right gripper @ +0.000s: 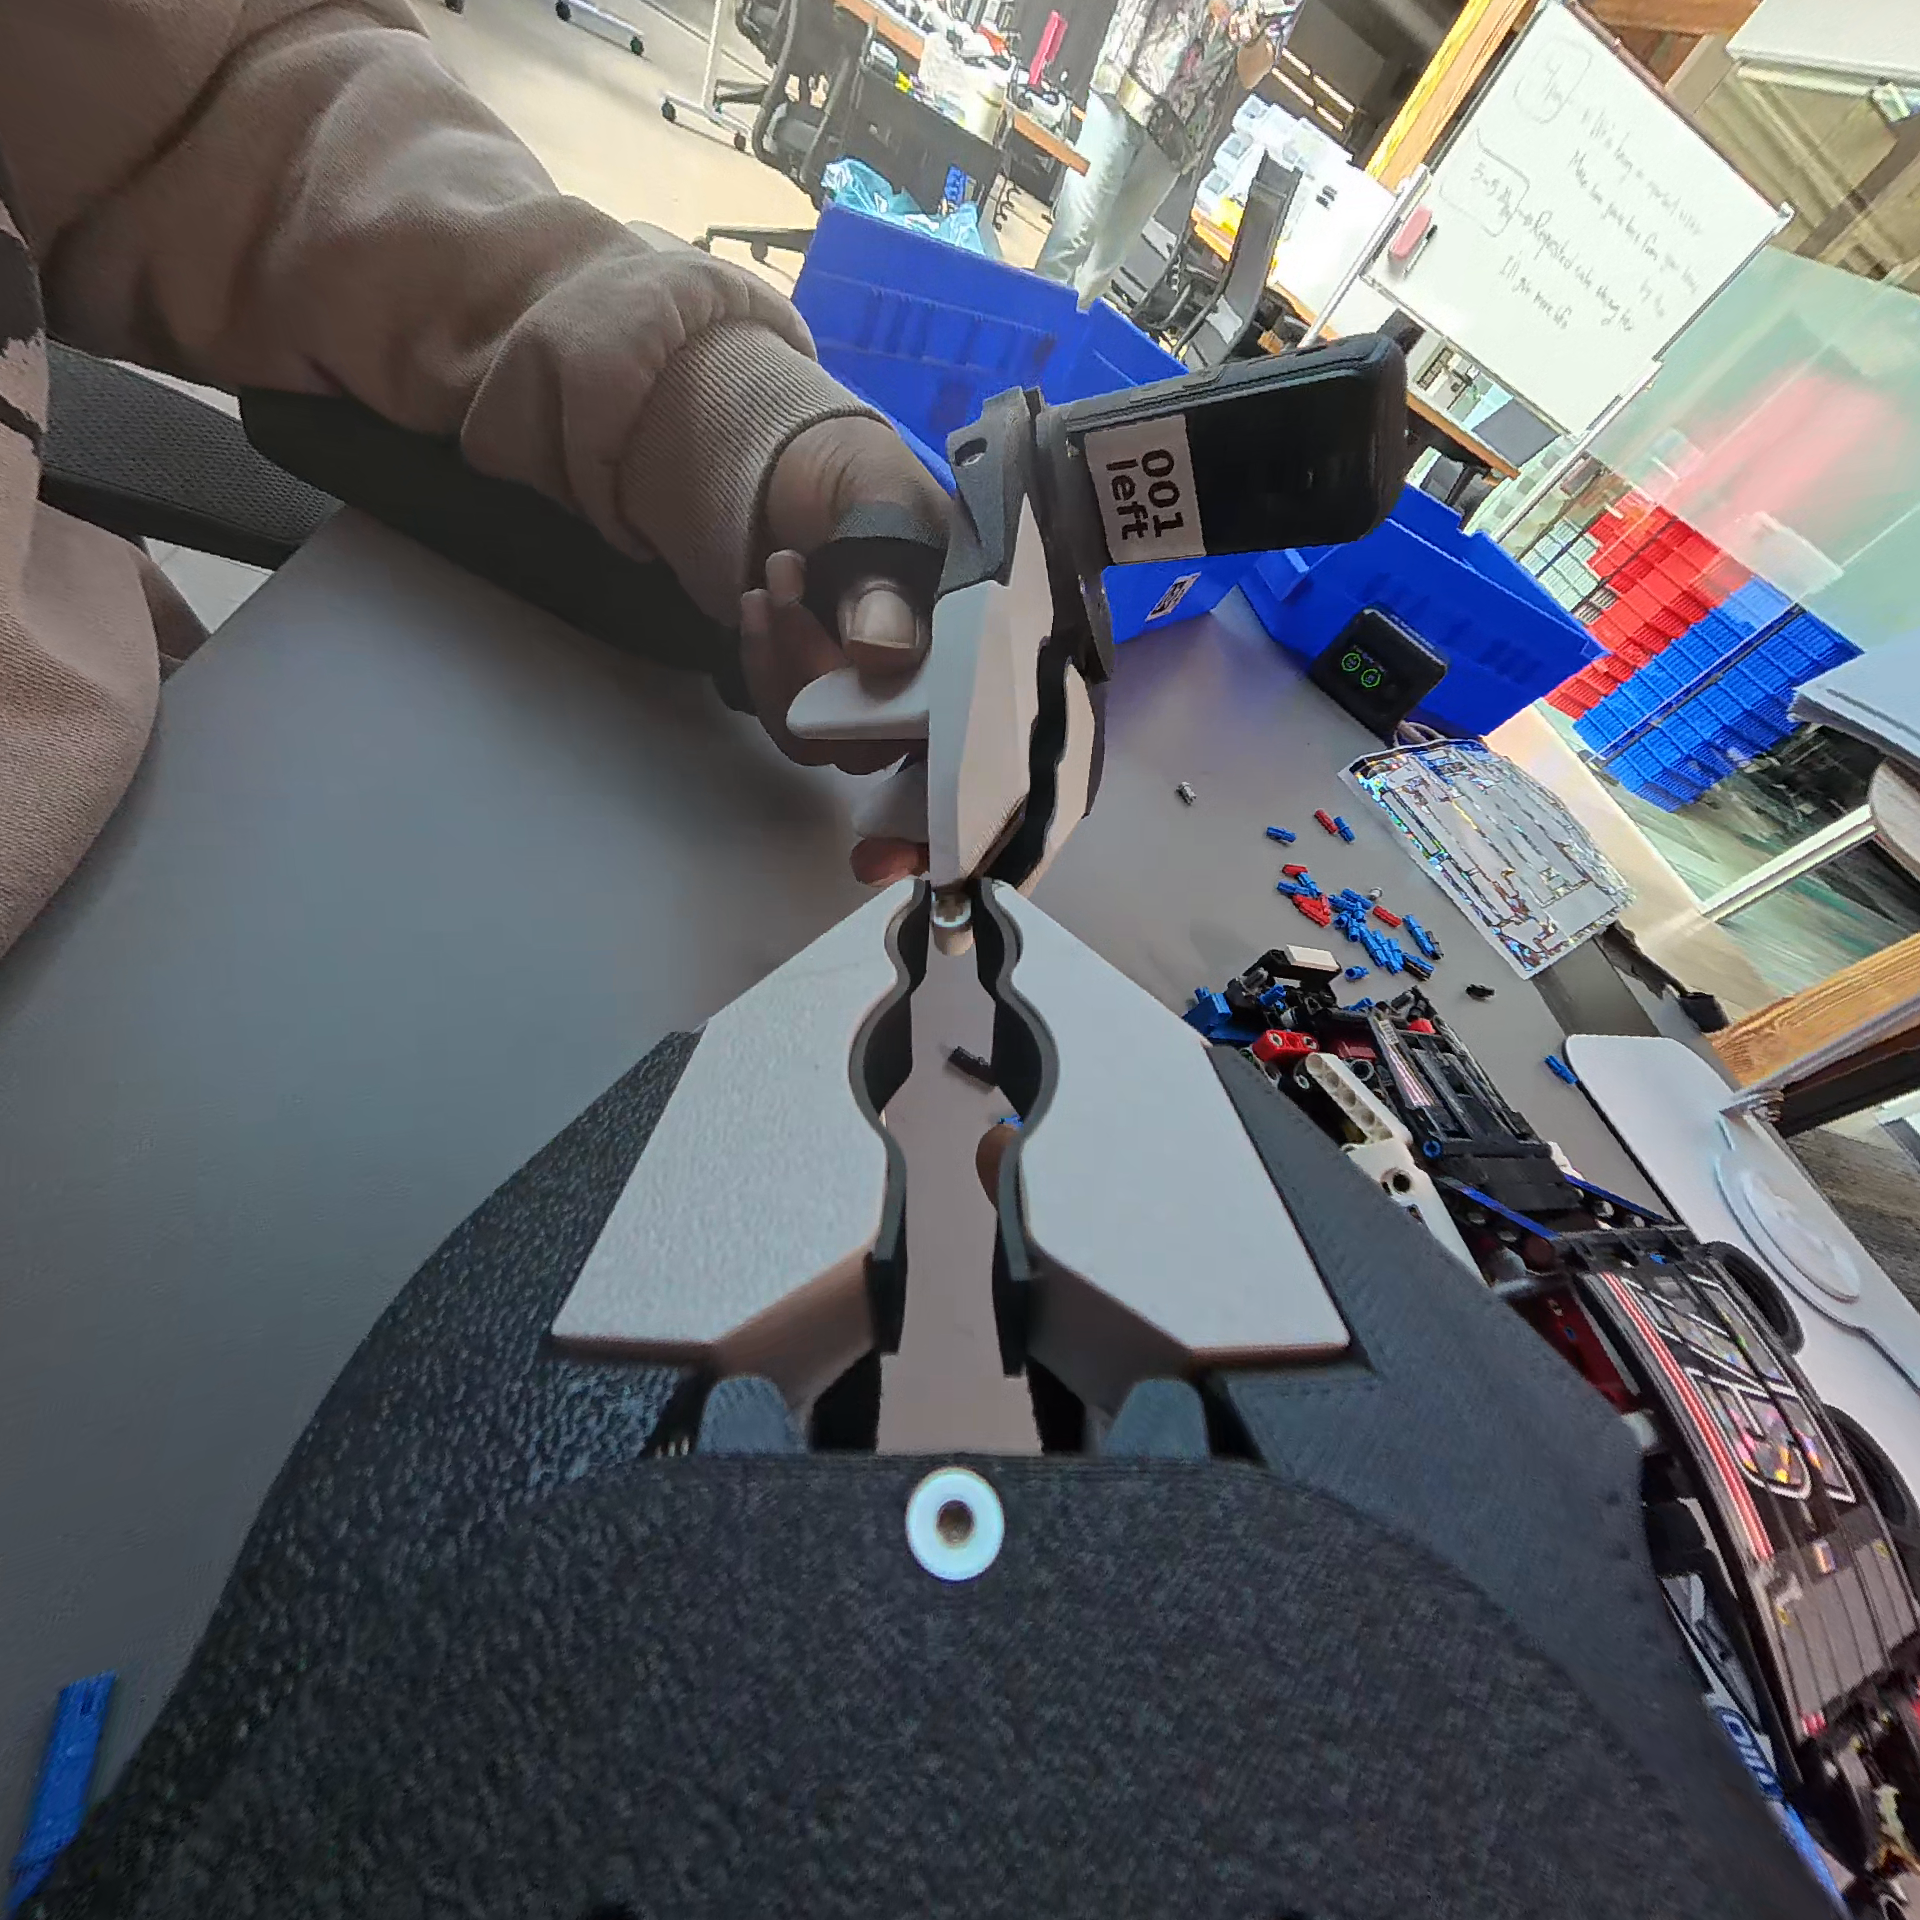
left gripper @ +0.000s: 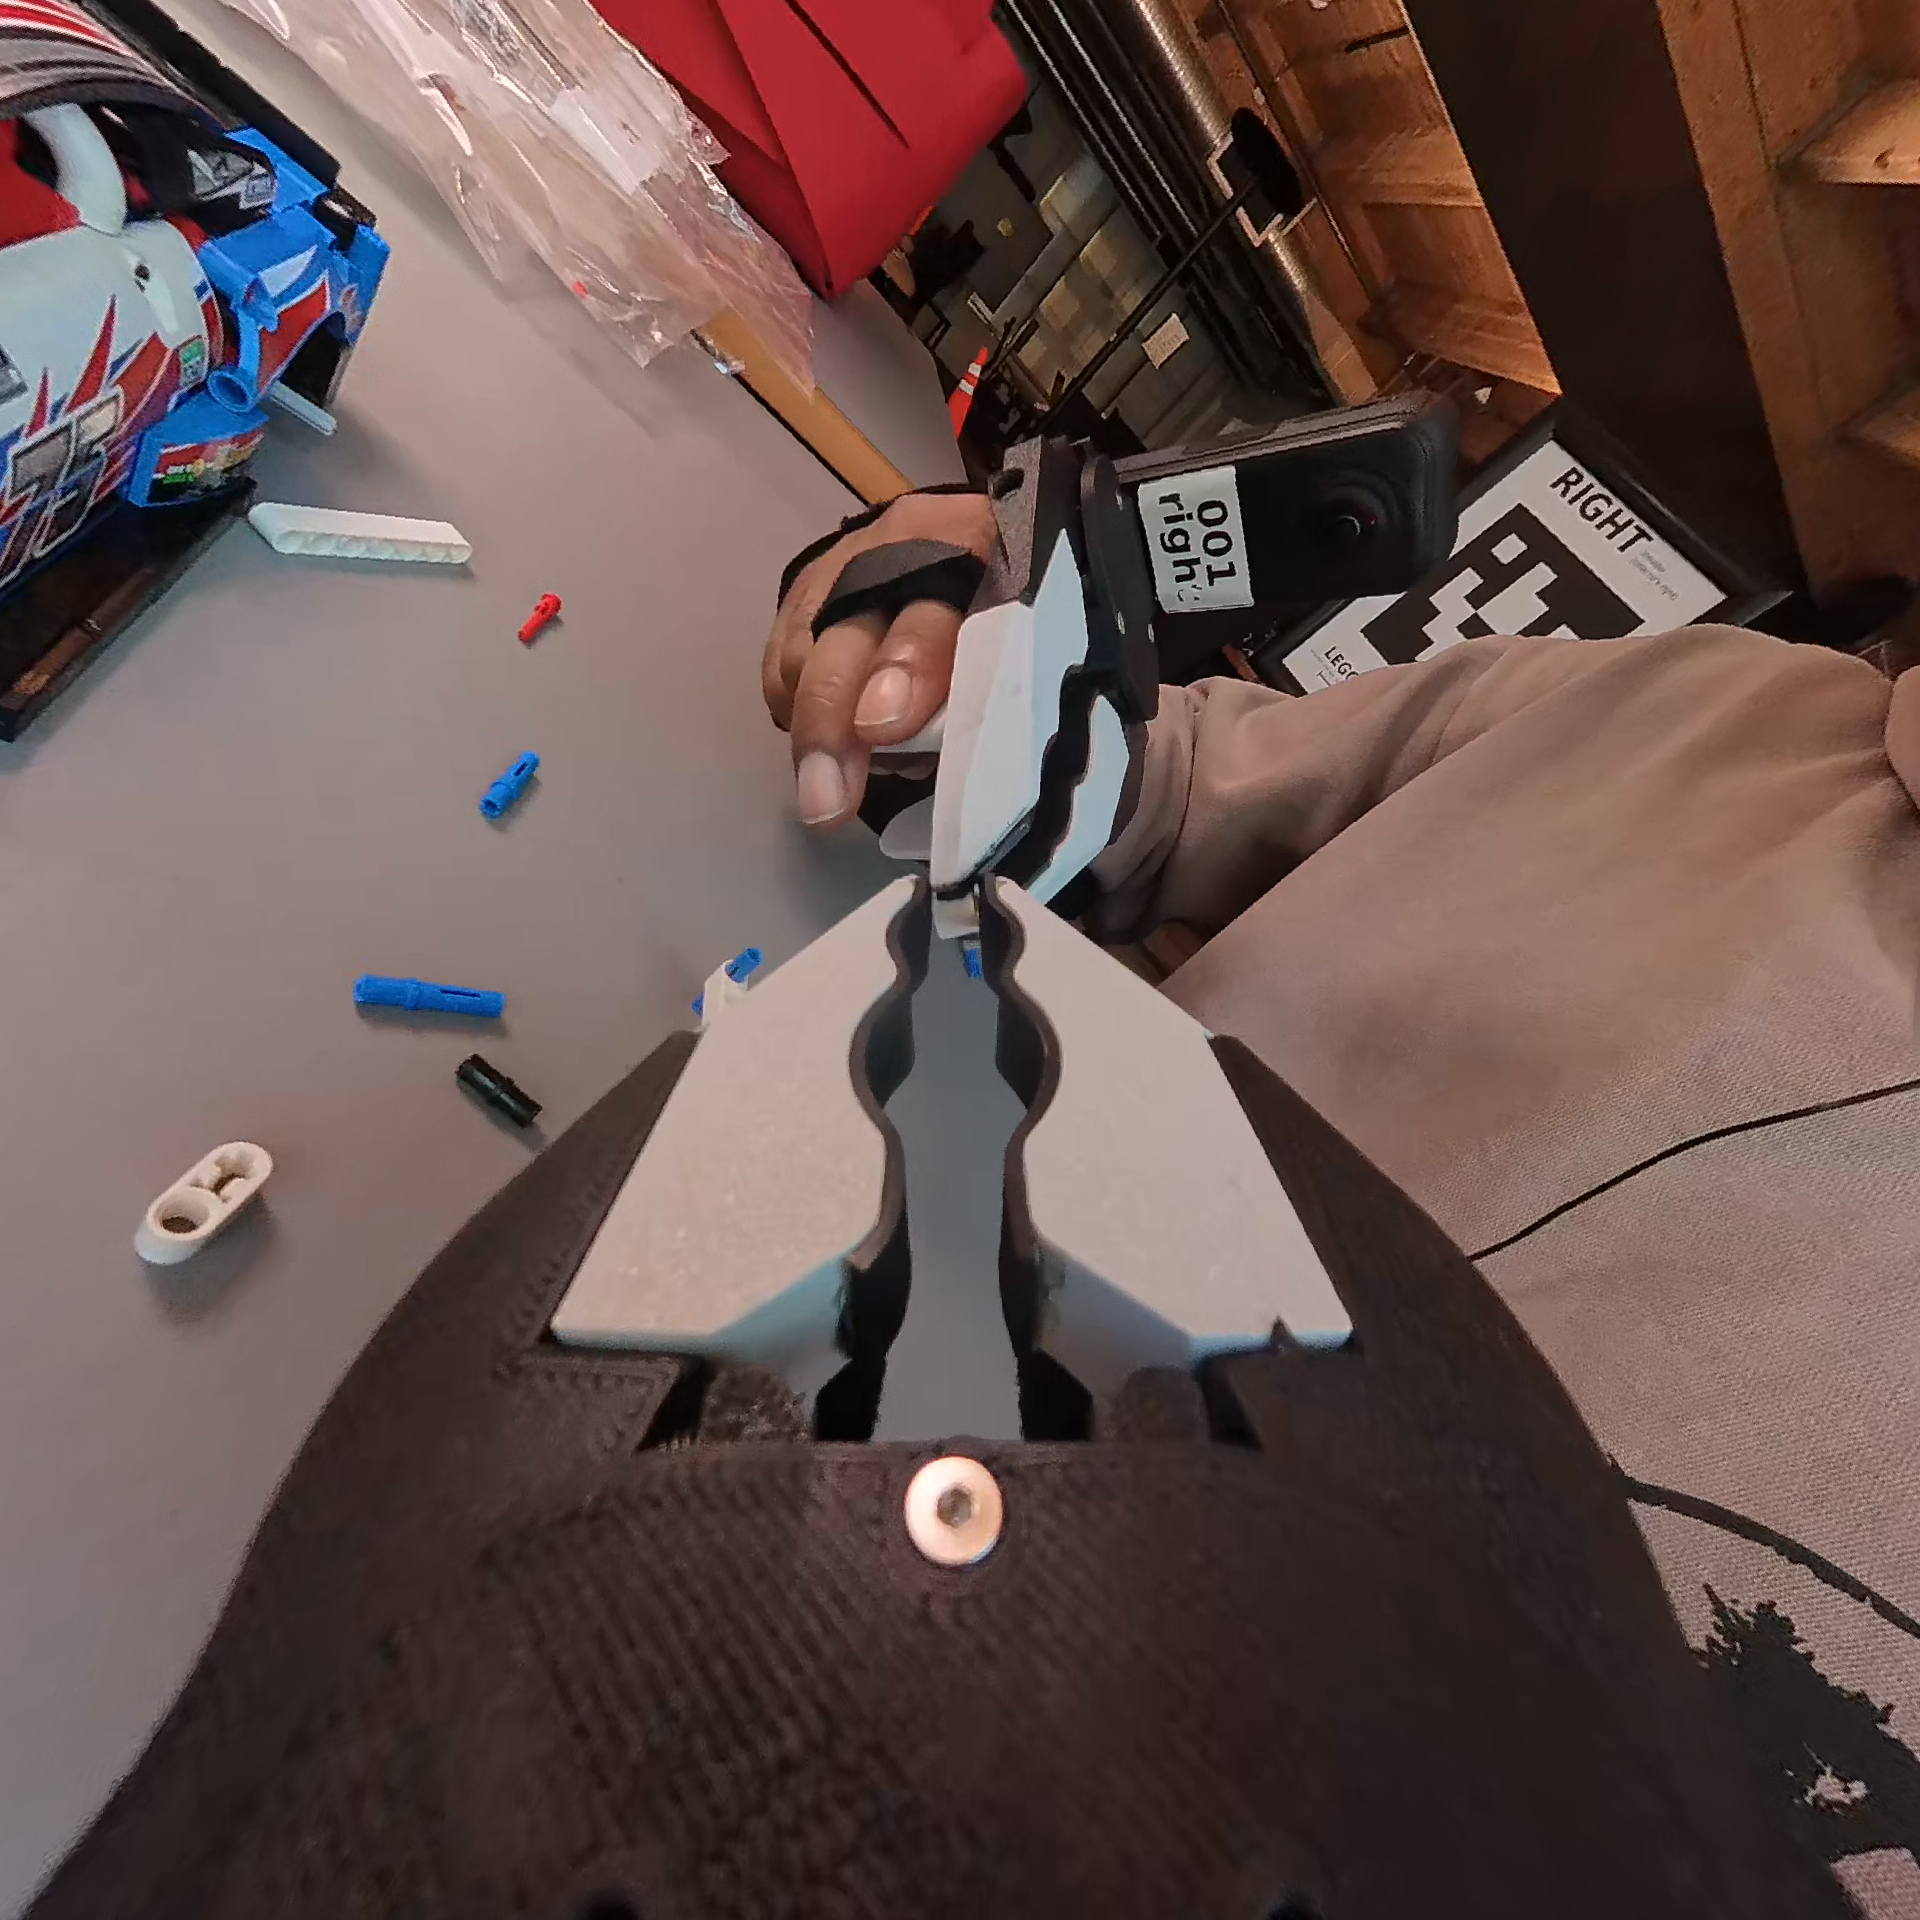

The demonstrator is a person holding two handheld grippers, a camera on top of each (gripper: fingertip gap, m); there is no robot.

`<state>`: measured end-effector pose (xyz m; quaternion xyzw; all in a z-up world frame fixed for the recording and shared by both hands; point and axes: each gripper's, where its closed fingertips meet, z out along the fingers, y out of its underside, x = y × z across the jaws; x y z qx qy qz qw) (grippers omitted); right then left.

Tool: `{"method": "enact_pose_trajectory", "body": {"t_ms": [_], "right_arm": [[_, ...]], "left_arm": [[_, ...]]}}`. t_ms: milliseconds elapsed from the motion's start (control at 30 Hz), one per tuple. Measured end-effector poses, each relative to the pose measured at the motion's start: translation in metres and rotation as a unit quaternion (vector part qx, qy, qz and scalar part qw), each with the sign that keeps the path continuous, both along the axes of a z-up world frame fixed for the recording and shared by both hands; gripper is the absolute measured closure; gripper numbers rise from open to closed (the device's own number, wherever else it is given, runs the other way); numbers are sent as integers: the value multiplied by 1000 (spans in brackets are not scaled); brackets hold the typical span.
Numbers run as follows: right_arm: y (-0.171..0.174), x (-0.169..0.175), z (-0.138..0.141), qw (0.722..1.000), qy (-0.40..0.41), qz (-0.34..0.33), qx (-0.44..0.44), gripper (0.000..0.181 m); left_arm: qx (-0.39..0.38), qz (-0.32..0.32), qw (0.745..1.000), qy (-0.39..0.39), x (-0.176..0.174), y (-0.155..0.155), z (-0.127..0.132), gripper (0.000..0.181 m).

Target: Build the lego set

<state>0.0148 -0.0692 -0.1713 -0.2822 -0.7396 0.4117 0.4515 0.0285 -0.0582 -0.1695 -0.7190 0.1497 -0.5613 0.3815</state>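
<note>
My left gripper [left gripper: 951, 902] and my right gripper [right gripper: 951, 906] meet tip to tip above the grey table [left gripper: 312, 831]. Both are shut on the same small white Lego piece [left gripper: 954, 916], which also shows in the right wrist view [right gripper: 951, 928]. A blue pin [left gripper: 972, 961] sticks out of it. The right gripper [left gripper: 951, 881] comes in from above in the left wrist view. The left gripper [right gripper: 971, 881] does the same in the right wrist view. The blue, white and red Lego car [left gripper: 156, 343] stands at the far left.
Loose parts lie on the table: a white beam [left gripper: 358, 535], red pin [left gripper: 538, 616], blue pins [left gripper: 509, 784], a black pin [left gripper: 499, 1089], a short white liftarm [left gripper: 203, 1200]. A black chassis [right gripper: 1455, 1122], pin pile [right gripper: 1361, 925], sticker sheet [right gripper: 1486, 842] and blue bins [right gripper: 935, 312] lie to the right. Left and right tips are no more than a few centimetres apart.
</note>
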Motion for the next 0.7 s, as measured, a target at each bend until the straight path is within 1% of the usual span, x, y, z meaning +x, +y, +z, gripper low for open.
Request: {"method": "enact_pose_trajectory", "body": {"t_ms": [133, 267, 400, 500, 633, 700], "right_arm": [[3, 1, 2, 1000, 3, -6, 1, 175], [11, -1, 8, 999, 15, -28, -7, 174], [29, -7, 26, 994, 52, -90, -37, 176], [37, -13, 38, 986, 74, -135, -64, 173], [43, -26, 41, 974, 76, -196, -80, 169], [43, -31, 41, 971, 72, -209, -92, 167]], "left_arm": [[6, 6, 1000, -1, -2, 1, 2, 175], [24, 28, 999, -11, -8, 5, 9, 175], [58, 96, 992, -50, -26, 19, 25, 175], [68, 158, 982, -78, -43, 31, 33, 176], [92, 205, 969, -104, -48, 37, 45, 176], [95, 217, 964, -121, -47, 38, 49, 176]]}}
